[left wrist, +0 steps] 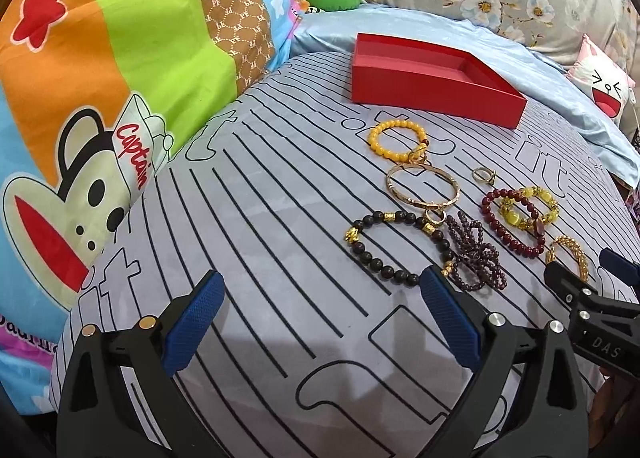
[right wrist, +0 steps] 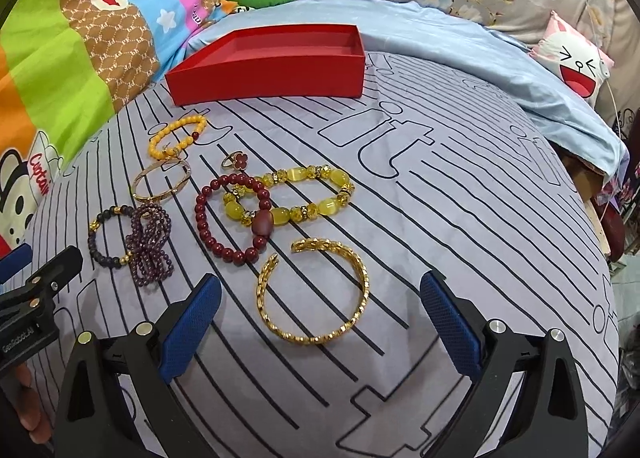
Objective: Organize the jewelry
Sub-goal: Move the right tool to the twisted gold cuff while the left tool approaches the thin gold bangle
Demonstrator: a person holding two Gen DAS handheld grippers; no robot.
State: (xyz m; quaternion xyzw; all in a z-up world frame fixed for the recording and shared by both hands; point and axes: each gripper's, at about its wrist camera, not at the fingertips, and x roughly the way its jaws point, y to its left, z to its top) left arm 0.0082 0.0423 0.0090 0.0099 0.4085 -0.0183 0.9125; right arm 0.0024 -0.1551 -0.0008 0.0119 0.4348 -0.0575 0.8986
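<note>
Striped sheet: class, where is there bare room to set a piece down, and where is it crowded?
Bare: the striped sheet right of the yellow glass bracelet, and the red box, which looks empty. Crowded: the cluster from the amber bead bracelet down to the gold cuff, several pieces overlapping.

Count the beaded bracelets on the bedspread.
5: orange-yellow one nearest the red box; dark red one overlapping the yellow glass-bead one; black one under the purple multi-strand one. Nothing appears hidden.
</note>
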